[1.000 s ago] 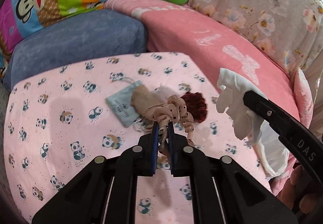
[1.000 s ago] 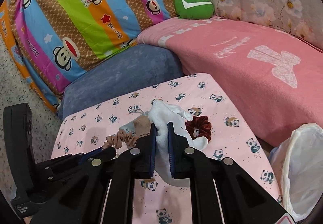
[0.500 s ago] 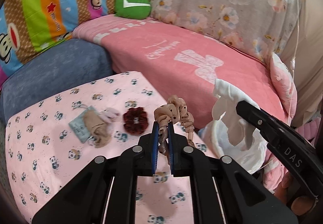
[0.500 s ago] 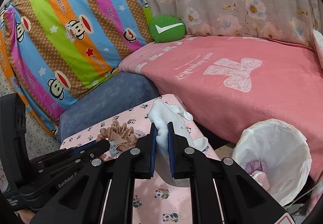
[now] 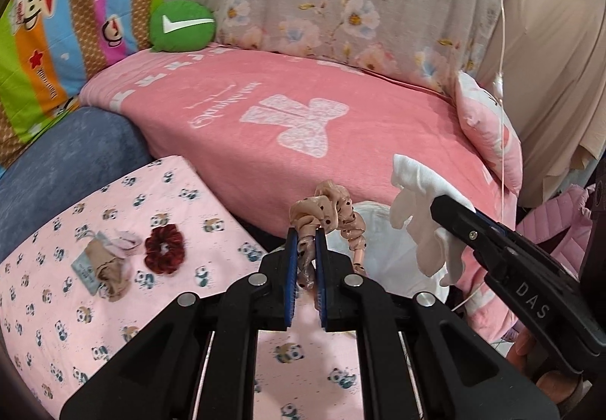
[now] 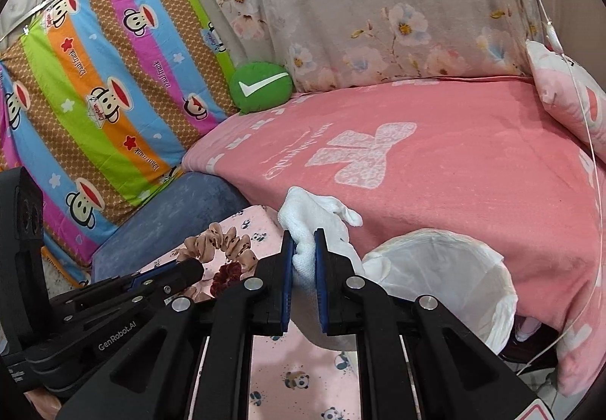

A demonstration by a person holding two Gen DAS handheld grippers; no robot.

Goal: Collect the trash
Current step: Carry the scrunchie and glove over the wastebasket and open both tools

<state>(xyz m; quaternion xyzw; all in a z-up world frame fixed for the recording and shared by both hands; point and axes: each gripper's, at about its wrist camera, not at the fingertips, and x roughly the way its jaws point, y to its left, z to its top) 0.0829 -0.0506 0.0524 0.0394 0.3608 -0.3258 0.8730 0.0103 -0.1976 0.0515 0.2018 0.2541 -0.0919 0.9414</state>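
Note:
My left gripper (image 5: 304, 234) is shut on a beige dotted scrunchie (image 5: 333, 209), which hangs in the air past the edge of the panda-print table (image 5: 113, 306). To its right my right gripper (image 6: 303, 236) is shut on a white cloth glove (image 6: 314, 219); that glove (image 5: 424, 215) also shows in the left wrist view. Both are held near a bin lined with a white bag (image 6: 447, 276), which stands between the table and the pink bed. A dark red scrunchie (image 5: 164, 248) and a small pile of beige fabric on a blue pouch (image 5: 102, 264) lie on the table.
A pink blanket covers the bed (image 5: 303, 109) behind the bin. A blue cushion (image 5: 57, 162) sits left of it, with a striped monkey-print cover (image 6: 94, 79) and a green round pillow (image 5: 181, 25) behind. A pink pillow (image 5: 488, 132) and a thin cord (image 6: 583, 116) are at right.
Both grippers have lifted off the table and swung right, carrying the beige scrunchie and the white glove toward the lined bin. The red scrunchie and fabric pile stayed on the table.

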